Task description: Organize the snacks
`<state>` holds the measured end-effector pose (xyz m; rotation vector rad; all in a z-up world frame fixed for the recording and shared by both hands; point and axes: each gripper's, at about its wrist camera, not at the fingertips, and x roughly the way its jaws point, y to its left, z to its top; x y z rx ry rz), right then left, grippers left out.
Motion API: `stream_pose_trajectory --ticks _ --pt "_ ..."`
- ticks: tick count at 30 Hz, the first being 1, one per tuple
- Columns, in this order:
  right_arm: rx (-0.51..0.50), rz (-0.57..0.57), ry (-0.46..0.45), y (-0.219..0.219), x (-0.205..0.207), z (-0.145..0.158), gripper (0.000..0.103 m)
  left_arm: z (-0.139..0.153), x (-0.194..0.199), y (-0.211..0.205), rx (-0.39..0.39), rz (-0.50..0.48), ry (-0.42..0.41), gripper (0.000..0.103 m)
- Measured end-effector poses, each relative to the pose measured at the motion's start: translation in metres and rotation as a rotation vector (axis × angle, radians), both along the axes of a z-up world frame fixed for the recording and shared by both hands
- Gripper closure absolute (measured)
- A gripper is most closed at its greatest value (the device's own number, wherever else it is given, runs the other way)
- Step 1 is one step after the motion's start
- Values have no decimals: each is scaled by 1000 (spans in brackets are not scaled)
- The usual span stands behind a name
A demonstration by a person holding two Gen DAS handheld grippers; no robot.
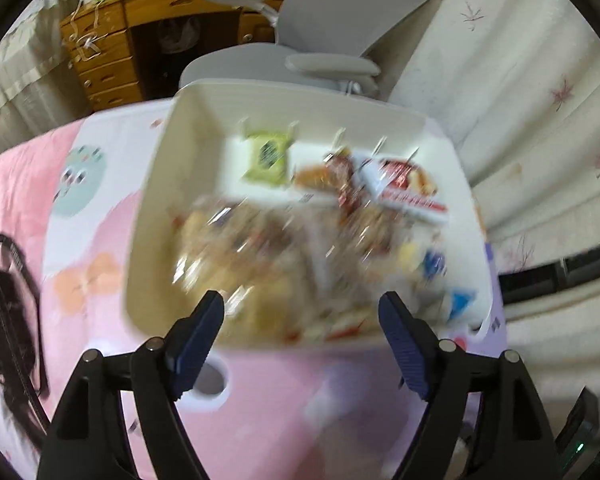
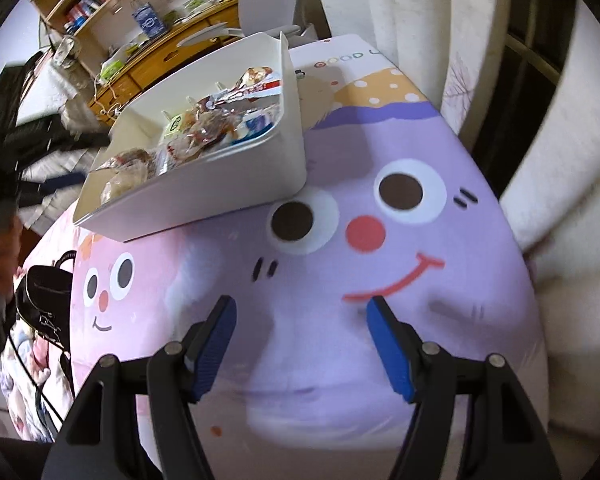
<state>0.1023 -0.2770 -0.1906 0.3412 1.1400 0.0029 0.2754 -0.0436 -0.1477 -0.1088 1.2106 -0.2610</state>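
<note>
A cream plastic bin (image 1: 192, 128) sits on a cartoon-print cloth and holds several wrapped snacks: a green packet (image 1: 269, 156), a red-and-white packet (image 1: 408, 188) and clear-wrapped pastries (image 1: 236, 240). My left gripper (image 1: 300, 306) hovers over the bin's near rim, jaws wide apart, nothing between them. In the right wrist view the same bin (image 2: 220, 196) stands at the upper left with the snacks (image 2: 204, 132) inside. My right gripper (image 2: 302, 312) hangs open over the purple cartoon face, empty, below and right of the bin.
A black bag (image 1: 8, 300) lies on the cloth at the left, seen too as the black bag (image 2: 44, 300). A grey office chair (image 1: 320, 52) and a wooden desk (image 1: 112, 40) stand beyond the bin. Pale curtains (image 1: 520, 80) hang at the right. A person's hand (image 2: 0, 248) shows at the left edge.
</note>
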Motion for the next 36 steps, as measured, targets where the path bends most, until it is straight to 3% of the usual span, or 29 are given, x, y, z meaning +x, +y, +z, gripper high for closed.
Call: stream_pose_trajectory --ticks 4,7,13,15,19,27,31,36 --pt "23 -6 3 19 -16 7 29 1 -43 42 3 35 26 24" --pt "24 26 11 34 -23 12 27 7 -78 67 -36 38 15 24" --pt "66 118 45 56 -31 37 16 33 -140 87 -11 64 30 24" --pt "70 139 66 60 -32 51 14 49 -162 89 1 76 13 24" --pt "88 172 74 67 -40 88 10 80 -187 85 30 103 -29 12" --pt "-3 260 -24 72 -81 169 5 141 -229 52 52 83 -132 1" --pt "-57 278 -80 77 -106 187 1 160 -250 37 127 89 -208 1" --pt "-83 236 -123 73 -126 194 0 159 -275 35 196 126 -207 1"
